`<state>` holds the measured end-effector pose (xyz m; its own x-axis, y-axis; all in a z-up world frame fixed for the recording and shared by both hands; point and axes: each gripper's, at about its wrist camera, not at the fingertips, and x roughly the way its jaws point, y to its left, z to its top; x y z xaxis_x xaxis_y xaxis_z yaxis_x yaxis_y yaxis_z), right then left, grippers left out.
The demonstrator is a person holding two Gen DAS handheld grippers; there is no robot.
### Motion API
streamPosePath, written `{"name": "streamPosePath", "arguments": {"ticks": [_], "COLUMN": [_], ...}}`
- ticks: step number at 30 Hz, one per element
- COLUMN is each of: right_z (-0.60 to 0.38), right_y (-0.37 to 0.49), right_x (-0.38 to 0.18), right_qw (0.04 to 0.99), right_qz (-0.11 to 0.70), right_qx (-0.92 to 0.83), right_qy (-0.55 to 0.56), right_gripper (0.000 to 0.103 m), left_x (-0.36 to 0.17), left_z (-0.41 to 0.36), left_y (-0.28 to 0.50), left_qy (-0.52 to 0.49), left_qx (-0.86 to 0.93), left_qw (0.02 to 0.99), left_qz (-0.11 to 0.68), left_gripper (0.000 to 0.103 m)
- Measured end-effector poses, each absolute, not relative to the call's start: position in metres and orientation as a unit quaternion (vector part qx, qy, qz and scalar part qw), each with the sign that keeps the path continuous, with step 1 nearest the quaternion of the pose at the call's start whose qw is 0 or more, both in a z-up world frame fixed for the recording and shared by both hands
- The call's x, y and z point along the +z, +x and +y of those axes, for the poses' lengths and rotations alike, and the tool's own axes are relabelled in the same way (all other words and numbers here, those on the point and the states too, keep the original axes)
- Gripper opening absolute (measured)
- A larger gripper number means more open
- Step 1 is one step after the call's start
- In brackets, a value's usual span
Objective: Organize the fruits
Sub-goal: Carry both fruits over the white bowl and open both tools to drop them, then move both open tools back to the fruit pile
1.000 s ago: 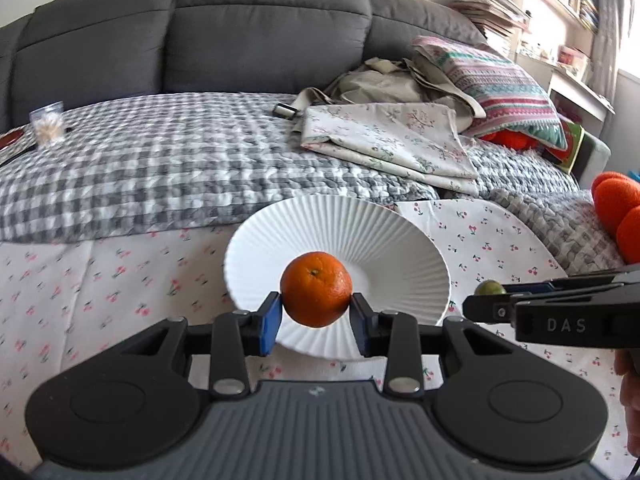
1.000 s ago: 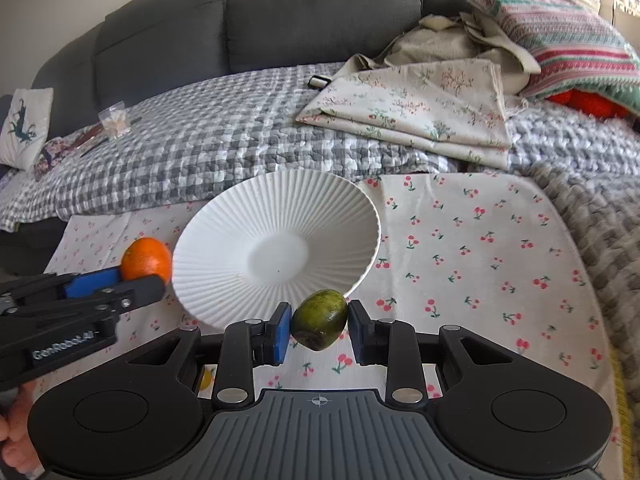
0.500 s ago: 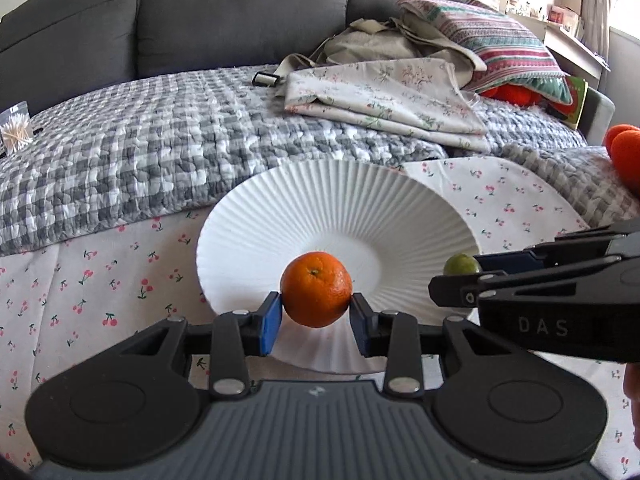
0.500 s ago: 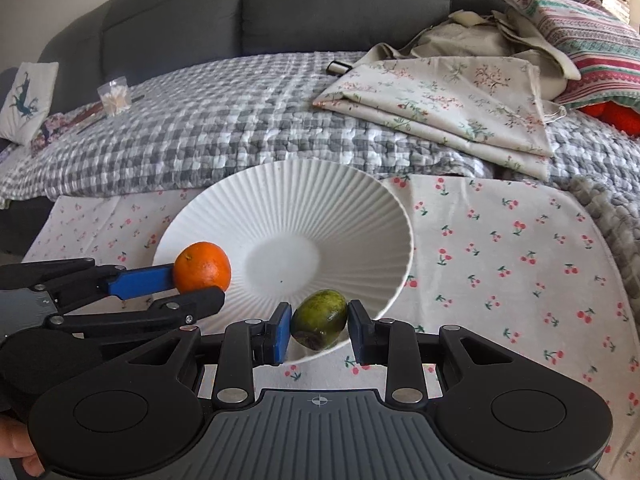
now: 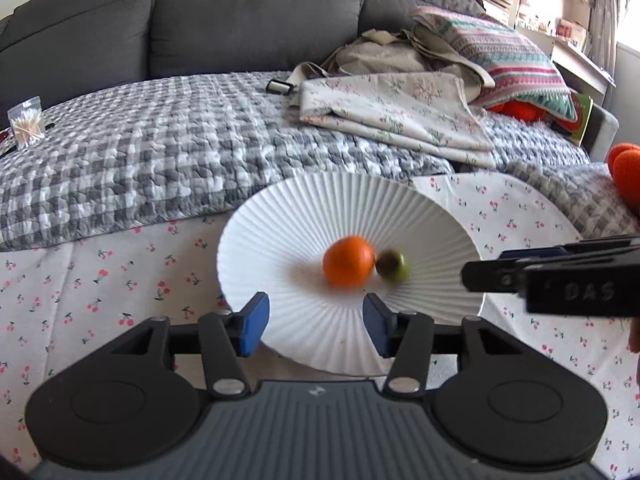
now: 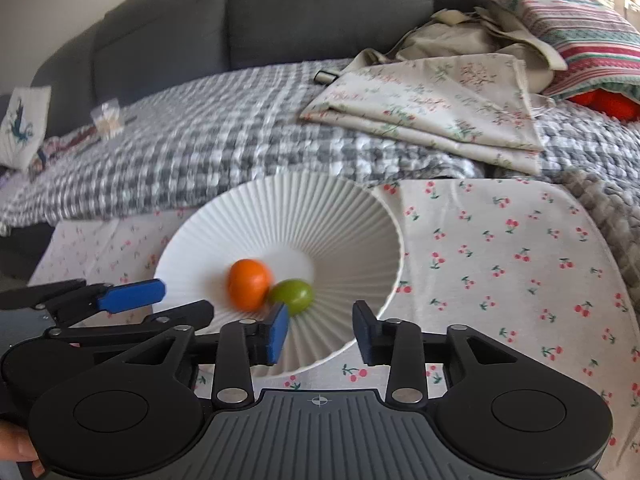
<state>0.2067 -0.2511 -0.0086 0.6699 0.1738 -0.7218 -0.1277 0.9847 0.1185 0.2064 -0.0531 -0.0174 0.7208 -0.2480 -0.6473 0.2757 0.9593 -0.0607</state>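
An orange [image 5: 347, 261] and a small green fruit [image 5: 393, 265] lie side by side, touching, in the middle of the white ribbed plate [image 5: 280, 220]; both look motion-blurred. My left gripper [image 5: 316, 322] is open and empty at the plate's near rim. My right gripper [image 6: 320, 334] is open and empty over the plate's near right rim, with the orange [image 6: 249, 284] and green fruit [image 6: 294, 295] just beyond it on the plate [image 6: 340, 216]. The left gripper [image 6: 132, 304] shows at the left of the right wrist view.
The plate sits on a cherry-print cloth [image 6: 500, 260] over a grey checked quilt [image 5: 140, 152] on a grey sofa. Folded floral fabric [image 5: 392, 112] and a striped pillow [image 5: 508, 60] lie behind. More orange fruit [image 5: 626, 168] sits at the right edge.
Both grippers have opened and let go of their fruit. The orange and the green fruit now lie in the plate's middle instead of between the fingers.
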Motion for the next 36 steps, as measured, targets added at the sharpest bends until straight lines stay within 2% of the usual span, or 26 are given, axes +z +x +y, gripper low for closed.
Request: {"name": "streamPosePath", "arguments": {"ticks": [3,9,14,18,24,26,36], "right_z": [-0.26,-0.276,-0.276,-0.272,-0.269,-0.268,-0.266], "right_y": [0.201,0.183,0.162,0.141,0.113,0.105,0.072], "right_x": [0.004,0.024,0.032,0.047,0.063,0.067,0.059], "right_qw": [0.917,0.921,0.919,0.924,0.922,0.921,0.913], "right_qz": [0.389,0.375,0.374,0.359,0.351,0.351,0.372], "right_qx": [0.077,0.07,0.084,0.098,0.113,0.118,0.124], "right_qy": [0.046,0.083,0.09,0.09,0.117,0.123,0.117], "right_gripper": [0.042,0.064,0.07,0.081,0.085,0.089,0.09], "left_x": [-0.01,0.005,0.015,0.022,0.024,0.024,0.018], "left_z": [-0.048,-0.036,-0.026,-0.012,0.004,0.008,0.026], "left_y": [0.202,0.185,0.166,0.151,0.128,0.12,0.091], "left_qy": [0.013,-0.005,-0.009,-0.022,-0.045,-0.052,-0.061], "left_qx": [-0.138,-0.128,-0.116,-0.107,-0.099,-0.099,-0.101], "left_qw": [0.927,0.93,0.933,0.934,0.928,0.927,0.921], "left_qz": [0.347,0.344,0.34,0.341,0.355,0.359,0.371], "left_gripper": [0.052,0.055,0.064,0.07,0.078,0.084,0.088]}}
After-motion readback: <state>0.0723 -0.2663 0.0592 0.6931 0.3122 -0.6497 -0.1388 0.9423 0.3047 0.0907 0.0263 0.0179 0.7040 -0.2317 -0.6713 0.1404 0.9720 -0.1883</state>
